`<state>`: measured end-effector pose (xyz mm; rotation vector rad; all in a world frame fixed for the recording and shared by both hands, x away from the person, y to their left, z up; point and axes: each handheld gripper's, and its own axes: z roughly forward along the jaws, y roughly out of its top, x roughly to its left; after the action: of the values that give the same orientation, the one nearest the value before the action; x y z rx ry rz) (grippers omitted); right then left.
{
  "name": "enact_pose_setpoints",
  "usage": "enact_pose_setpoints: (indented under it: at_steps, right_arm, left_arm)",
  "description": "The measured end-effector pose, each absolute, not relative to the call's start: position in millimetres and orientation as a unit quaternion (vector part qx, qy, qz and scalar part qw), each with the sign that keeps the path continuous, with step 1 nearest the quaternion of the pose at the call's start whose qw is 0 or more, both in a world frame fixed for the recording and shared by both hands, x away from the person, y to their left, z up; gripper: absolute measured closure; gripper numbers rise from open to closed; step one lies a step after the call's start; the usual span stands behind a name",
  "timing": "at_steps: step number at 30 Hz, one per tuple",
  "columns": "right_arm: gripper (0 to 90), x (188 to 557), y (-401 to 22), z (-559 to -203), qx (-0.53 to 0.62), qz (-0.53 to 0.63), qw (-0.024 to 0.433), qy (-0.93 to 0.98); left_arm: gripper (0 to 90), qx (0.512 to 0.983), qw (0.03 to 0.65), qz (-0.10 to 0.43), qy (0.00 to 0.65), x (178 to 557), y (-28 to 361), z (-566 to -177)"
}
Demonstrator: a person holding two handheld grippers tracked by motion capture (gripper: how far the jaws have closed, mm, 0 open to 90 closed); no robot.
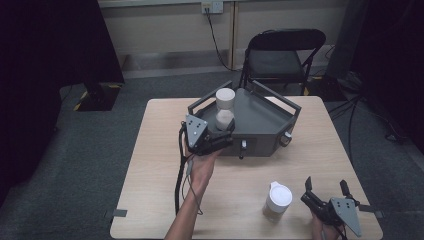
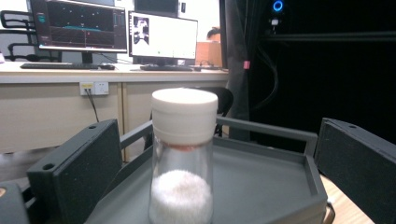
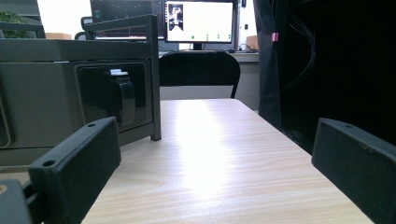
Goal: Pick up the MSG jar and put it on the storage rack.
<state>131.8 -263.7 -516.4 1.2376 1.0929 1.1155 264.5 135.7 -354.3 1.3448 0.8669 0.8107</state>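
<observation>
Two white-capped jars stand on the grey tray (image 1: 270, 117), which sits at the far edge of the table (image 1: 155, 165), in front of a black chair (image 1: 280, 55). The near jar (image 2: 183, 158) is at the tray's front left corner: clear glass, white powder in its lower part, upright. The left gripper (image 1: 227, 134) has its jaws spread on either side of it, not touching. The far jar (image 1: 225, 99) stands just behind. A third jar (image 1: 277, 200) stands near the table's front right corner, beside the right gripper (image 1: 325, 187), released and empty.
</observation>
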Motion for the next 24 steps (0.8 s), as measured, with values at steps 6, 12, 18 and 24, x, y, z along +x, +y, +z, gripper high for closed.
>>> enact_pose_setpoints:
  at_steps: [6, 12, 18, 24]
  right_arm:
    - [0.3, 131.8, -263.6, -516.4, 0.521, 0.47, 0.544, 0.46]
    - [0.2, 131.6, -263.4, -516.6, 0.521, 0.47, 0.544, 0.46]
    - [0.3, 131.6, -263.3, -516.6, 0.521, 0.469, 0.544, 0.46]
    - [0.2, 131.6, -263.2, -516.8, 0.521, 0.47, 0.545, 0.459]
  left_arm:
    - [0.3, 0.579, 0.637, 0.348, 0.372, 250.5, 138.9, -361.4]
    - [0.5, 0.573, 0.64, 0.349, 0.375, 233.6, 139.0, -372.6]
    - [0.2, 0.568, 0.636, 0.358, 0.379, 217.0, 137.6, -382.4]
    - [0.3, 0.553, 0.643, 0.373, 0.377, 201.3, 137.6, -396.4]
